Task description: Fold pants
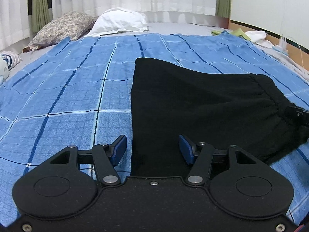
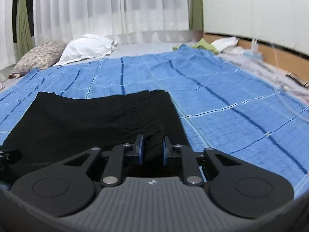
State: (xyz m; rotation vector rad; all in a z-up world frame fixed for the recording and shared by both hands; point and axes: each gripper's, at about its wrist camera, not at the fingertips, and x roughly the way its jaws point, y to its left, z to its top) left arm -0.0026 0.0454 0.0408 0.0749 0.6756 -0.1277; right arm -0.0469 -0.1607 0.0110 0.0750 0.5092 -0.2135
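Black pants [image 1: 193,100] lie flat on a blue checked blanket [image 1: 67,96], their gathered waistband [image 1: 270,92] toward the right. My left gripper [image 1: 153,148] is open low over the pants' near left part, and the cloth's left edge runs between its blue pads without touching them. My right gripper [image 2: 152,148] is at the waistband end of the pants [image 2: 96,119], with a raised fold of black fabric pinched between its narrow-set pads. A tip of the right gripper [image 1: 301,114] shows at the waistband in the left wrist view.
A white pillow [image 1: 119,21] and a floral pillow [image 1: 61,26] lie at the far end of the bed, before white curtains. Along the right side run a wooden rail [image 1: 289,44], green cloths [image 2: 204,45], white items and cables. Striped fabric [image 1: 7,61] sits far left.
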